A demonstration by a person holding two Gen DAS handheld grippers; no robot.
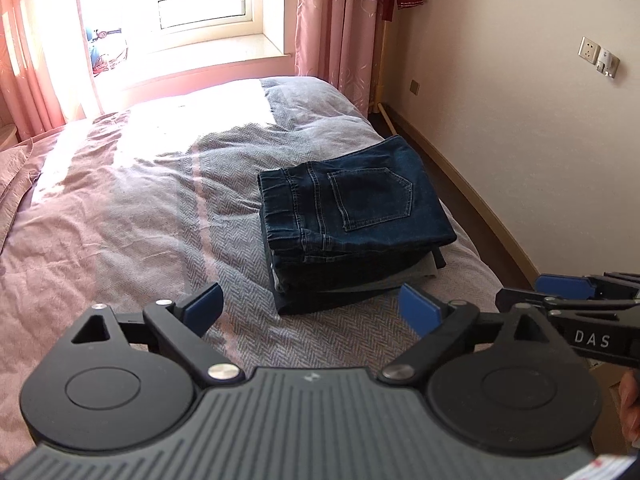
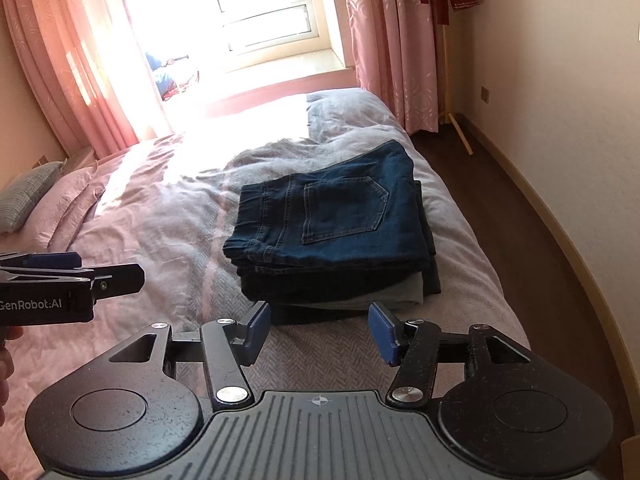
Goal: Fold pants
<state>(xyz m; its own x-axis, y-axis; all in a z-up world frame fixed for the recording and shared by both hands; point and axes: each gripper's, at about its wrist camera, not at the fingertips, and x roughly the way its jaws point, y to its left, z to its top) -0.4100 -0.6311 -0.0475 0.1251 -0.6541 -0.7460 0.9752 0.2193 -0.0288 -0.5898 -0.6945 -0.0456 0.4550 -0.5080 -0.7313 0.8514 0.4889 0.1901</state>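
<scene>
The folded jeans [image 1: 356,220] sit centre-right of the frame on a stack of clothes on the bed [image 1: 120,220]. The left gripper [image 1: 310,306] and right gripper [image 2: 316,330] hang wide and empty below it; they should withdraw without snagging the stack

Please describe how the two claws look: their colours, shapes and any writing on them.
Both claws are alike. The left claw and the right claw each have black linkage arms with silver round pivots, two blue flat pads on the fingers, round black discs at either side and a grey ribbed plate in the middle. White lettering on the sides reads "DAS" and "GenRobot.AI". No cables or sleeves show.
</scene>
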